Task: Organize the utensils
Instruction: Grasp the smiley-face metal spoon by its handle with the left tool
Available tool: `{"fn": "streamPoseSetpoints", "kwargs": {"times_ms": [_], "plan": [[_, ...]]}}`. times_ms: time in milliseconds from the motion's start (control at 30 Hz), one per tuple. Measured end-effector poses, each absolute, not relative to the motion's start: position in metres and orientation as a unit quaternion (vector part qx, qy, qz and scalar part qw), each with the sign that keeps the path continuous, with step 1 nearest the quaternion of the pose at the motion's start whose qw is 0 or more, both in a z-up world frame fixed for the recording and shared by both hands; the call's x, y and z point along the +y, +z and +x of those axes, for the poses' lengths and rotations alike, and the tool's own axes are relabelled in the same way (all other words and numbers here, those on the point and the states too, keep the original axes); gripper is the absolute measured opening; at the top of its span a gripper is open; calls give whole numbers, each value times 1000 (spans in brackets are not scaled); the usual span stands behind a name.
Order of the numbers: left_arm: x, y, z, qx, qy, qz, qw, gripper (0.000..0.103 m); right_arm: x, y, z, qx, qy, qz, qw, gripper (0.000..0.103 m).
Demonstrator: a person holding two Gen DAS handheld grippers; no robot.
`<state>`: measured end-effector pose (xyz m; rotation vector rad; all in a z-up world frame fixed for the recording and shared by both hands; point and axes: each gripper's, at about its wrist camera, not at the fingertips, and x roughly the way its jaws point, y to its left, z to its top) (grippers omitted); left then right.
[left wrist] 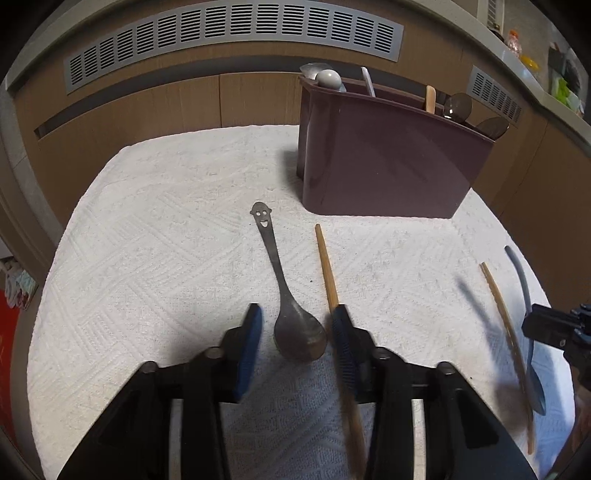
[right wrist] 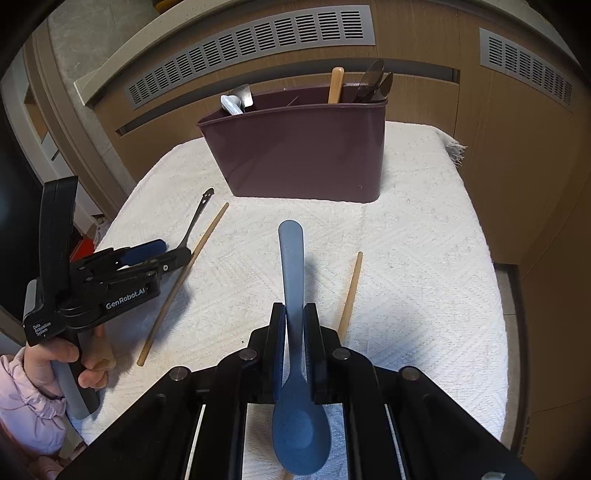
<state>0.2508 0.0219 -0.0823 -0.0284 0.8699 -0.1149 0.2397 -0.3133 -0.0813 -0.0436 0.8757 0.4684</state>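
Observation:
A dark metal spoon [left wrist: 291,317] with a smiley-face handle end lies on the white cloth, its bowl between the fingers of my open left gripper [left wrist: 297,325]. A wooden chopstick [left wrist: 328,273] lies just right of it, under my right finger. My right gripper [right wrist: 294,325] is shut on a blue plastic spoon [right wrist: 293,295] and holds it above the cloth, handle pointing toward the maroon utensil holder [right wrist: 303,151]. A second chopstick [right wrist: 350,291] lies to the right of the blue spoon. The left gripper also shows in the right wrist view [right wrist: 162,254].
The holder [left wrist: 388,158] stands at the back of the white cloth [left wrist: 166,221] and holds several spoons and a wooden utensil. Wooden cabinet panels with grey vents [left wrist: 229,33] run behind. The cloth edges drop off on the left and right.

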Motion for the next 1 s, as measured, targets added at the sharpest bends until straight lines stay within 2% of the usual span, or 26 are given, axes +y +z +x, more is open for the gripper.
{"fn": "streamPoseSetpoints", "kwargs": {"times_ms": [133,167,200,233,367,500,733,833,1000], "plan": [[25,-84,245,415,-64,-7,907,29,-312,-77,234,413,227,-23,882,8],[27,-82,241,412,-65,-10,909,22,-312,-75,233,410,226,-24,883,8],[30,-80,237,407,-65,-11,911,4,-313,-73,232,407,226,-24,885,8],[32,-78,233,403,-66,-13,913,4,-314,-70,230,405,226,-24,886,8],[38,-64,214,375,-71,-1,924,4,-313,-62,224,391,227,-29,891,8],[44,-66,211,387,-80,-9,919,8,-311,-61,221,392,231,-33,890,8],[44,-70,273,490,-92,-68,864,10,-307,-65,221,393,240,-38,887,8],[34,-73,307,535,-77,-35,841,25,-308,-67,223,395,243,-35,886,8],[9,-74,340,564,-57,31,823,27,-308,-67,223,393,247,-39,885,8]]}}
